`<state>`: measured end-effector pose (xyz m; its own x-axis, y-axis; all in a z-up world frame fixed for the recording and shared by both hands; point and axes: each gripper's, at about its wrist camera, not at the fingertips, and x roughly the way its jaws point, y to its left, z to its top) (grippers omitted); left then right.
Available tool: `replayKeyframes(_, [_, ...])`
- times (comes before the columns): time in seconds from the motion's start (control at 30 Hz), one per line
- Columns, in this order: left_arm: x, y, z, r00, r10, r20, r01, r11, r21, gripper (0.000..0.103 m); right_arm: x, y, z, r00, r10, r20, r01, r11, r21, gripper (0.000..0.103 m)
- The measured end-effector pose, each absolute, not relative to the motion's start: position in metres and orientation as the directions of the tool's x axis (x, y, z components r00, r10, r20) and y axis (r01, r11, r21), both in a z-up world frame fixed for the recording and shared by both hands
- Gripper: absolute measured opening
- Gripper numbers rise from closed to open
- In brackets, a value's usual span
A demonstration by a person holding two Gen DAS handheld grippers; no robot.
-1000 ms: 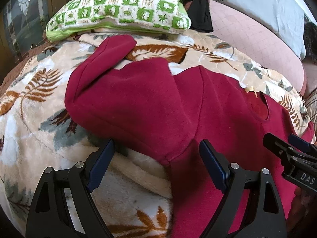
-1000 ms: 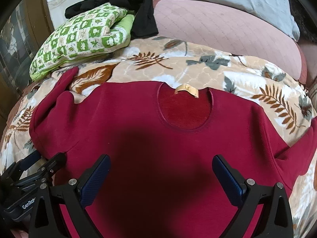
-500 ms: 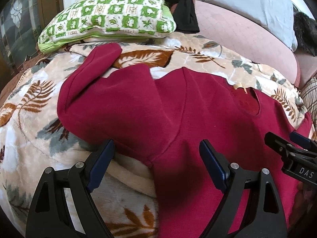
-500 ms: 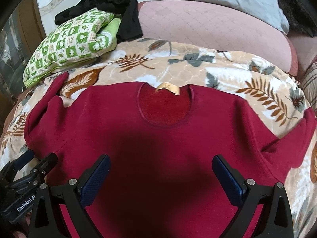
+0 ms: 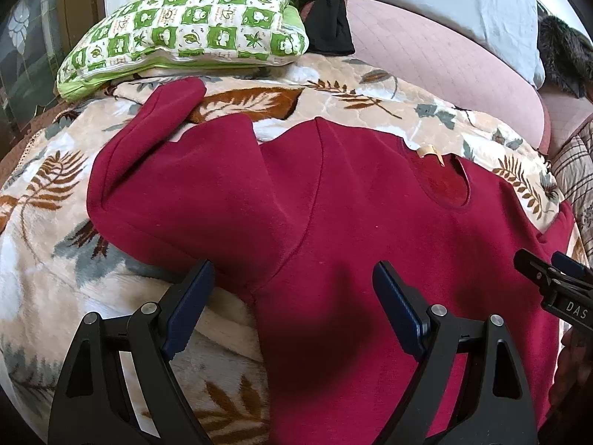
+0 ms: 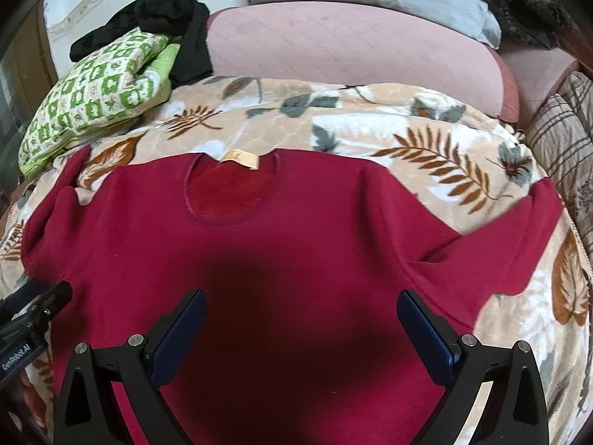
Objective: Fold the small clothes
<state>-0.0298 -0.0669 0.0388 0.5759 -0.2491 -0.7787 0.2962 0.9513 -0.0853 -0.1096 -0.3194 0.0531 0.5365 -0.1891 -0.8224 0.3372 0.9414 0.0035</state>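
Below, red sweater [image 6: 296,259] hem cut off behind tongs [image 6: 300,333].

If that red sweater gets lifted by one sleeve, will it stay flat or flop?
The red sweater would probably flop: its sleeve already bends and creases. Its thick, fleecy cloth likely grips the plush blanket, so it would drag, not slide.

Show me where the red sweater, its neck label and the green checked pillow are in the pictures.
red sweater [image 6: 296,244]: right wrist view, middle of the chest.
neck label [image 6: 241,158]: right wrist view, middle of the tan tag.
green checked pillow [image 5: 192,33]: left wrist view, top face.
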Motion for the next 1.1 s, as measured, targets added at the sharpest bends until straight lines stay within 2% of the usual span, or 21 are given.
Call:
replayKeyframes(0.4, [-0.029,-0.070,0.036,0.577,-0.241,-0.780,0.293,0.953,-0.077,0.087,-0.103,-0.322,0.057,0.528,-0.204,-0.824,0.329,0.944,-0.023,0.102])
replayKeyframes(1.1, [-0.015,-0.050,0.038,0.587,-0.241,-0.773,0.250,0.962,-0.110,0.087,-0.081,-0.292,0.053,0.534,-0.149,-0.832,0.270,0.963,0.000,0.102])
